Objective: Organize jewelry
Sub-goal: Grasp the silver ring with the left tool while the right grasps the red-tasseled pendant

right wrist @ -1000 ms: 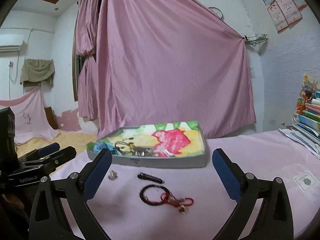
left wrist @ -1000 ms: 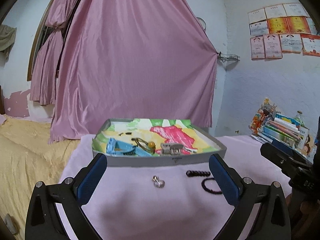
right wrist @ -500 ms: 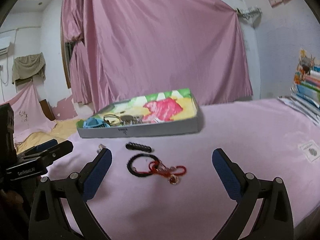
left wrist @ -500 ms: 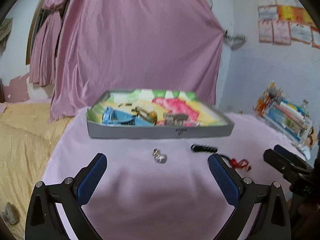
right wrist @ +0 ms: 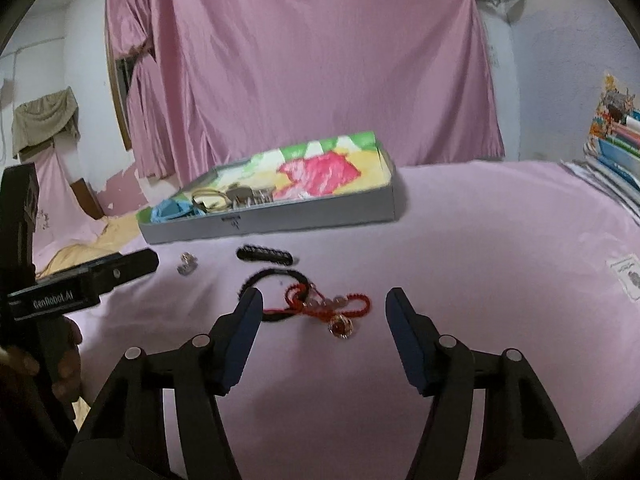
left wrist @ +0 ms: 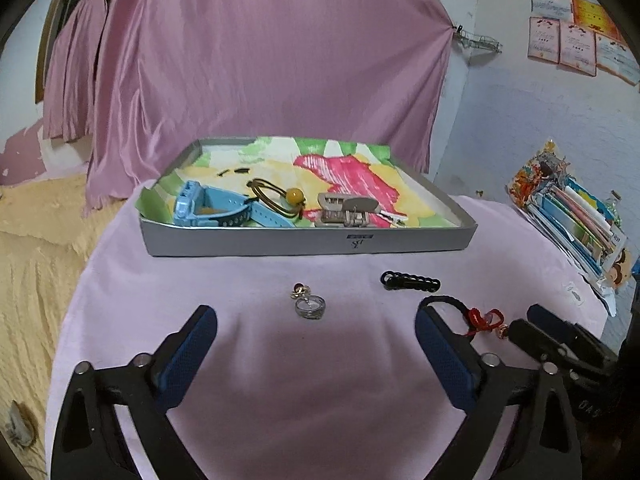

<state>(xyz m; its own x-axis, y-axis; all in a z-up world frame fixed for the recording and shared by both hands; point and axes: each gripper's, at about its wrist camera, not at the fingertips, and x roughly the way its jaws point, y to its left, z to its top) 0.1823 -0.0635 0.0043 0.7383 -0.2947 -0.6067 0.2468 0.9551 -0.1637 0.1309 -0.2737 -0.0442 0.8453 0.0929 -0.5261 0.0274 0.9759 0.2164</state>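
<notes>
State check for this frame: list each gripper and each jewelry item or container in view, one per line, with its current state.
left gripper: open, empty, above the cloth
right gripper: open, empty
tray: open-topped, holding several pieces
silver ring: loose on the cloth, outside the tray
black beaded clip: flat on the cloth, outside the tray
black cord bracelet: on the cloth, overlapping the red one
red cord bracelet: on the cloth, ungrasped

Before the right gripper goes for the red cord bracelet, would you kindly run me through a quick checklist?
1. Right gripper open: ok.
2. Red cord bracelet lined up ahead of its fingers: ok.
3. Bracelet free of the black bracelet: not ok, they overlap.
4. Left gripper open and apart from the bracelets: ok.
5. Room in the tray: ok, its right half is bare.
6. Ring out of the way: ok.
</notes>
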